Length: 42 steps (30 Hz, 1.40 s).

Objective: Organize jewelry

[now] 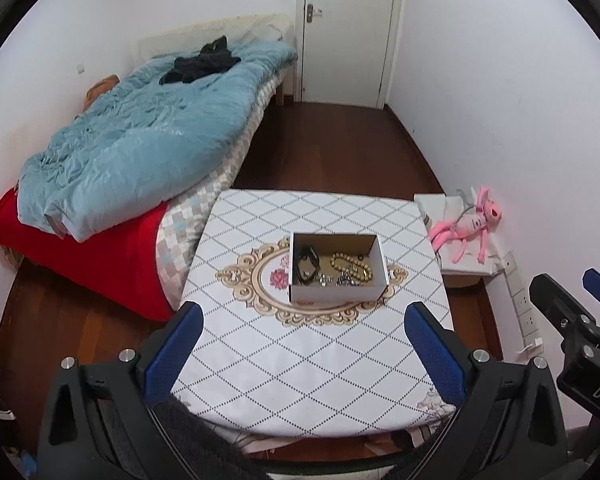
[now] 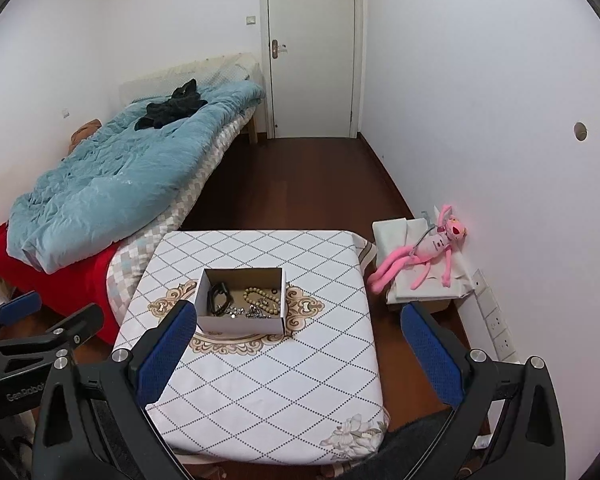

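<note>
While the blue quilt [image 1: 140, 152] covers the bed at left, the left gripper [image 1: 304, 320] hangs spread and empty before the table [image 1: 300, 380] — its white cardboard box [image 1: 336, 296] holds a beaded bracelet [image 1: 350, 266] and other jewelry. Rightward, the right gripper [image 2: 300, 320] gapes equally empty — 2 fingers apart.

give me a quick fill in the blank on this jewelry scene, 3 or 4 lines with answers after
1. The jewelry lies inside an open white ____ on the table.
2. The beaded bracelet sits toward the box's ____ side in both views.
3. The left gripper and right gripper both stand ____, holding nothing.
4. The plush toy by the wall is ____ in colour.

Missing words: box; right; open; pink
</note>
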Each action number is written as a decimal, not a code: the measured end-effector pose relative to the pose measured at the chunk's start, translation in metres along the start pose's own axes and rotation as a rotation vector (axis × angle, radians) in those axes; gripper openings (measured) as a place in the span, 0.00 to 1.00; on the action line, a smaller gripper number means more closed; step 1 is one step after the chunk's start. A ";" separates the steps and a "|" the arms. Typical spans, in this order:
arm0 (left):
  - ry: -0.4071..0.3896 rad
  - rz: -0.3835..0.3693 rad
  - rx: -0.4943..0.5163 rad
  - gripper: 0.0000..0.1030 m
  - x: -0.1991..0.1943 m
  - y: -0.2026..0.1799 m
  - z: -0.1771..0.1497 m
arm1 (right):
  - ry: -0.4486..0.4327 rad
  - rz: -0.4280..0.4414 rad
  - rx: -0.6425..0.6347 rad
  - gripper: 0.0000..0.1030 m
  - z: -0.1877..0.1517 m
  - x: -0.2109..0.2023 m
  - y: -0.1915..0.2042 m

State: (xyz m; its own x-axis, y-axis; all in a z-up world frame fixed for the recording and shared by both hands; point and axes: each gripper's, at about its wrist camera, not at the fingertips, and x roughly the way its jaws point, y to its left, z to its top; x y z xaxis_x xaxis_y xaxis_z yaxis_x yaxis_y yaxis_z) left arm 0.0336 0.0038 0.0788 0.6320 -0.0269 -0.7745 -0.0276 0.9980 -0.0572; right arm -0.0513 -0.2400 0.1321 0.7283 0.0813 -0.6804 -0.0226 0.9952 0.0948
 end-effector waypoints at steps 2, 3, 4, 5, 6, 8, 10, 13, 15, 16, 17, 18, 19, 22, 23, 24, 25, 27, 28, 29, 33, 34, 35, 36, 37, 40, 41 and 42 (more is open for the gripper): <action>0.011 0.004 0.000 1.00 0.005 -0.001 0.001 | 0.020 0.007 0.007 1.00 0.000 0.005 -0.001; 0.023 0.006 0.000 1.00 0.008 -0.001 0.002 | 0.029 0.004 0.006 1.00 0.001 0.008 -0.001; 0.032 0.005 -0.001 1.00 0.011 -0.001 0.002 | 0.033 0.005 0.007 1.00 0.001 0.011 -0.001; 0.040 0.003 0.000 1.00 0.014 -0.001 0.004 | 0.038 0.005 0.010 1.00 0.002 0.015 -0.002; 0.049 0.006 0.000 1.00 0.018 -0.002 0.005 | 0.048 0.002 0.009 1.00 0.003 0.021 -0.002; 0.057 0.016 0.000 1.00 0.027 -0.003 0.009 | 0.061 0.003 0.010 1.00 0.005 0.032 -0.002; 0.059 0.027 0.000 1.00 0.034 -0.003 0.013 | 0.081 0.001 0.009 1.00 0.008 0.046 -0.001; 0.075 0.045 -0.001 1.00 0.050 -0.002 0.019 | 0.103 -0.007 0.006 1.00 0.011 0.065 0.001; 0.090 0.057 -0.001 1.00 0.060 -0.001 0.022 | 0.121 -0.016 -0.002 1.00 0.014 0.081 0.001; 0.096 0.057 0.001 1.00 0.065 -0.001 0.023 | 0.126 -0.020 -0.005 1.00 0.015 0.087 0.002; 0.102 0.062 0.003 1.00 0.069 -0.001 0.023 | 0.141 -0.025 -0.009 1.00 0.016 0.096 0.003; 0.109 0.067 0.008 1.00 0.074 -0.001 0.023 | 0.150 -0.026 -0.012 1.00 0.017 0.103 0.003; 0.112 0.066 0.015 1.00 0.079 -0.001 0.024 | 0.160 -0.025 -0.013 1.00 0.018 0.110 0.004; 0.132 0.077 0.019 1.00 0.092 -0.001 0.023 | 0.195 -0.023 -0.012 1.00 0.018 0.131 0.004; 0.140 0.074 0.017 1.00 0.097 0.000 0.022 | 0.202 -0.025 -0.012 1.00 0.018 0.137 0.004; 0.147 0.076 0.016 1.00 0.100 0.000 0.022 | 0.209 -0.027 -0.013 1.00 0.018 0.141 0.005; 0.156 0.077 0.018 1.00 0.104 0.000 0.022 | 0.218 -0.029 -0.014 1.00 0.017 0.147 0.005; 0.166 0.080 0.020 1.00 0.110 -0.001 0.022 | 0.232 -0.030 -0.015 1.00 0.016 0.154 0.005; 0.170 0.080 0.020 1.00 0.113 -0.001 0.021 | 0.238 -0.031 -0.016 1.00 0.015 0.158 0.005; 0.175 0.079 0.019 1.00 0.115 -0.001 0.021 | 0.246 -0.031 -0.015 1.00 0.014 0.161 0.005; 0.186 0.074 0.013 1.00 0.121 -0.001 0.022 | 0.269 -0.027 -0.011 1.00 0.011 0.171 0.004; 0.187 0.074 0.011 1.00 0.121 -0.001 0.023 | 0.274 -0.026 -0.010 1.00 0.011 0.173 0.004; 0.186 0.074 0.011 1.00 0.121 0.000 0.023 | 0.278 -0.025 -0.010 1.00 0.011 0.174 0.005; 0.184 0.072 0.012 1.00 0.121 -0.001 0.024 | 0.280 -0.025 -0.010 1.00 0.010 0.175 0.005; 0.184 0.072 0.012 1.00 0.122 -0.001 0.024 | 0.282 -0.024 -0.011 1.00 0.010 0.176 0.005; 0.184 0.069 0.012 1.00 0.122 0.000 0.025 | 0.285 -0.023 -0.013 1.00 0.010 0.176 0.006; 0.184 0.068 0.011 1.00 0.122 0.000 0.025 | 0.285 -0.022 -0.014 1.00 0.010 0.177 0.007; 0.184 0.067 0.011 1.00 0.122 0.000 0.025 | 0.285 -0.021 -0.015 1.00 0.010 0.177 0.007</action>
State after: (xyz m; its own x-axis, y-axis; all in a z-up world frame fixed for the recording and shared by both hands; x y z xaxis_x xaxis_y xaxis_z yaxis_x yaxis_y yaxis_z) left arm 0.1300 0.0020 -0.0001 0.4768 0.0306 -0.8785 -0.0560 0.9984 0.0044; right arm 0.0840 -0.2193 0.0197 0.5071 0.0702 -0.8590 -0.0210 0.9974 0.0691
